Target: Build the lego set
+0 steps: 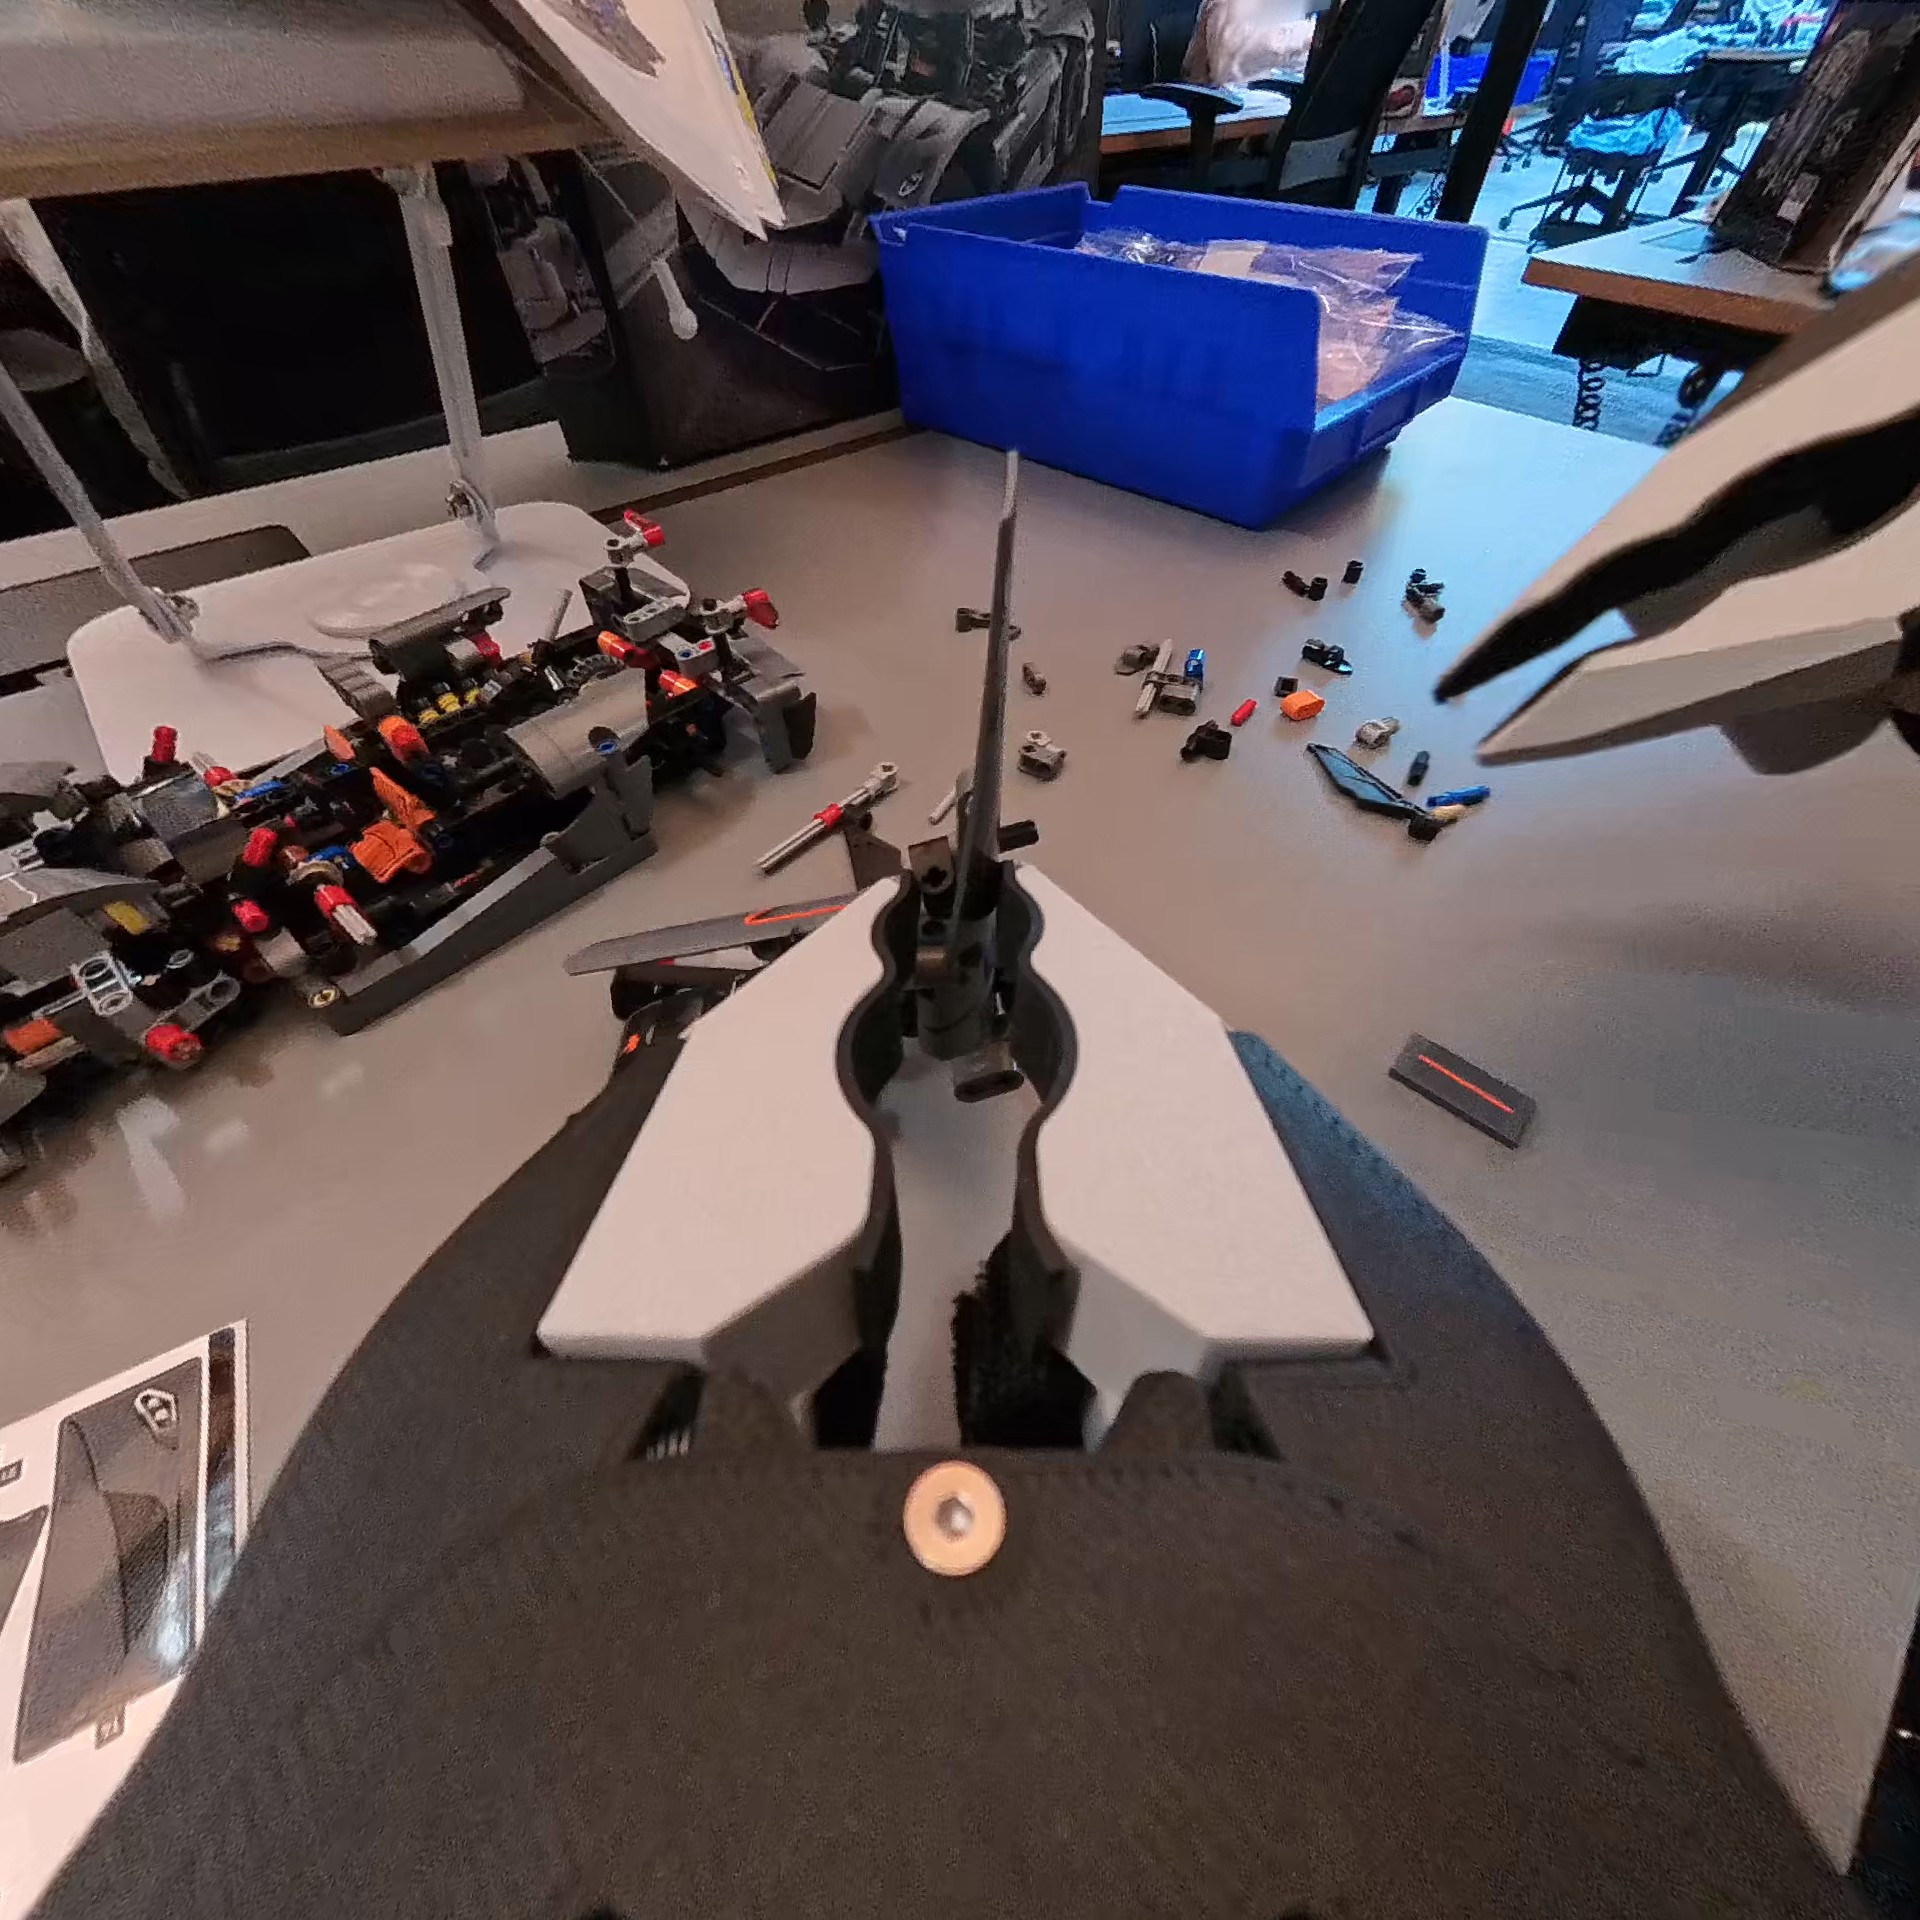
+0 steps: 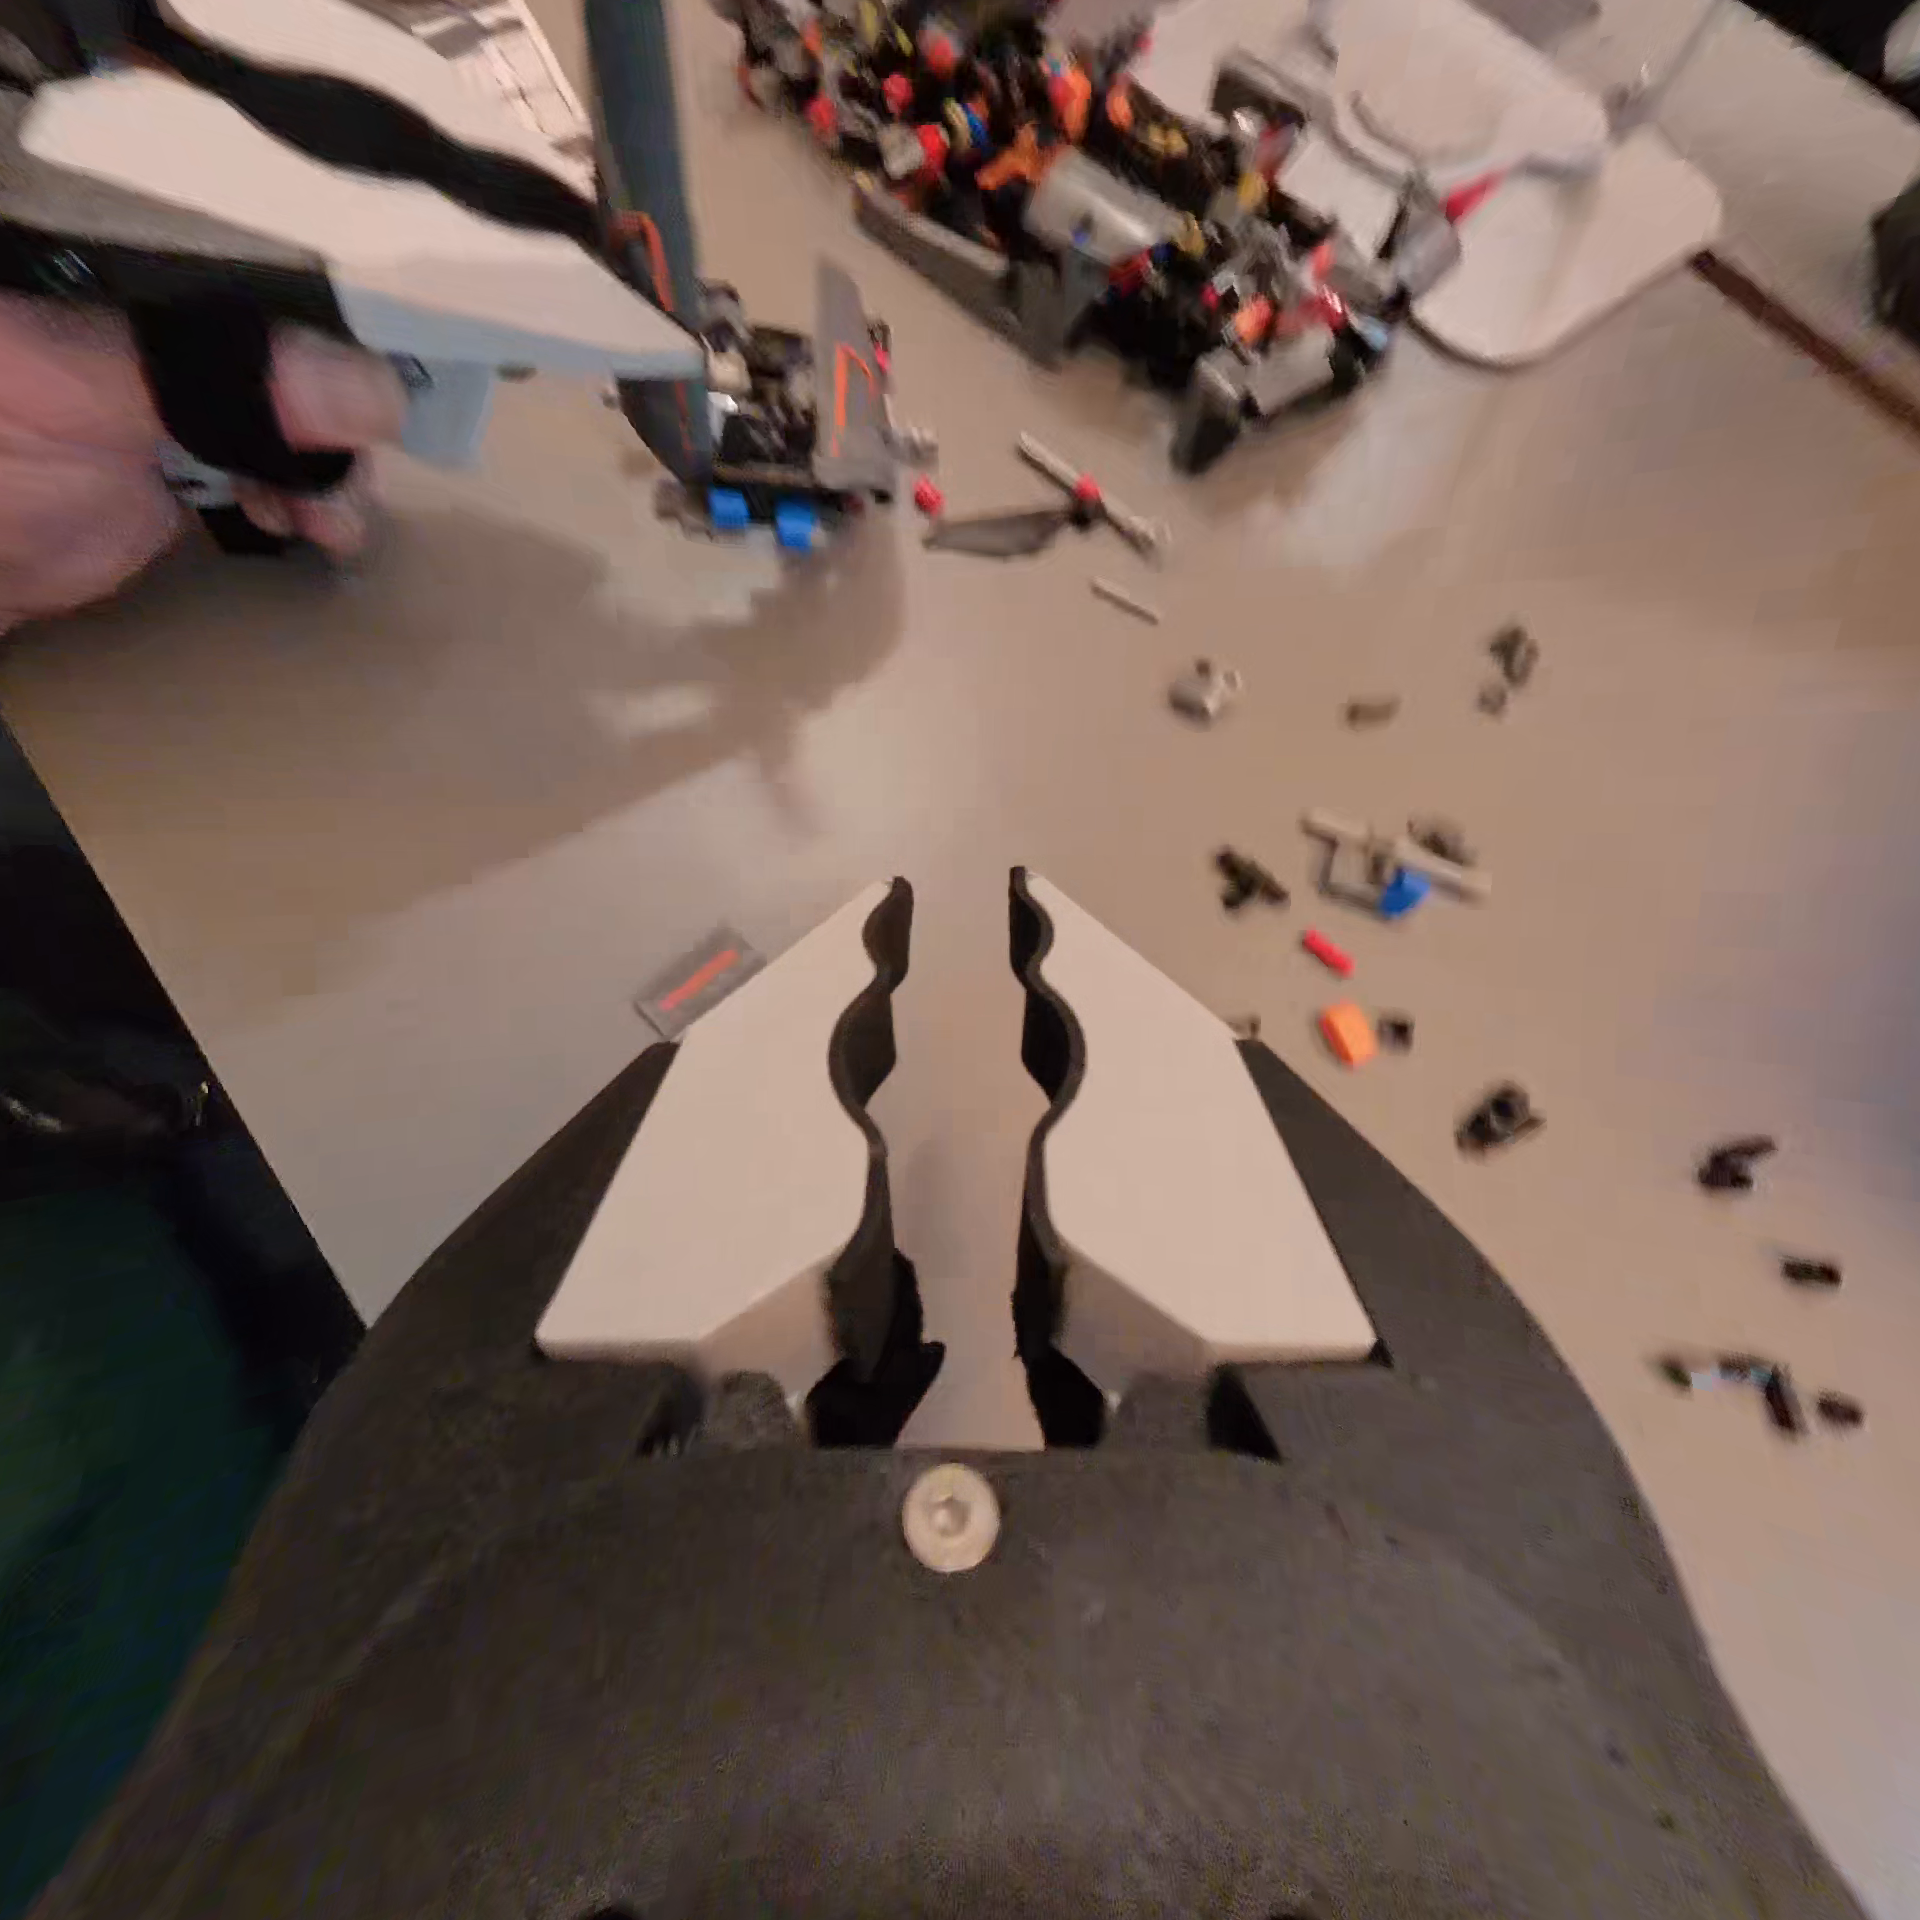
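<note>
My left gripper (image 1: 956, 883) is shut on a small dark grey lego sub-assembly (image 1: 961, 987) with thin wing panels; a panel (image 1: 1000, 644) stands up on edge from it. In the right wrist view this sub-assembly (image 2: 779, 416) shows blue pins underneath and hangs just above the table in the left gripper (image 2: 696, 358). My right gripper (image 2: 961, 883) is open and empty above the bare table; it also shows in the left wrist view (image 1: 1455, 717). The large black, grey and orange lego vehicle (image 1: 343, 800) lies at the left, also in the right wrist view (image 2: 1091, 187).
Loose small pieces (image 1: 1299, 707) lie scattered mid-table (image 2: 1382, 883). A dark tile with a red stripe (image 1: 1463, 1089) lies alone near my right gripper (image 2: 701, 982). A blue bin (image 1: 1174, 343) with bags stands behind. An instruction sheet (image 1: 104, 1538) lies at lower left. A white stand base (image 1: 416, 592) sits behind the vehicle. The left gripper's tips are roughly 15 cm from the right gripper's.
</note>
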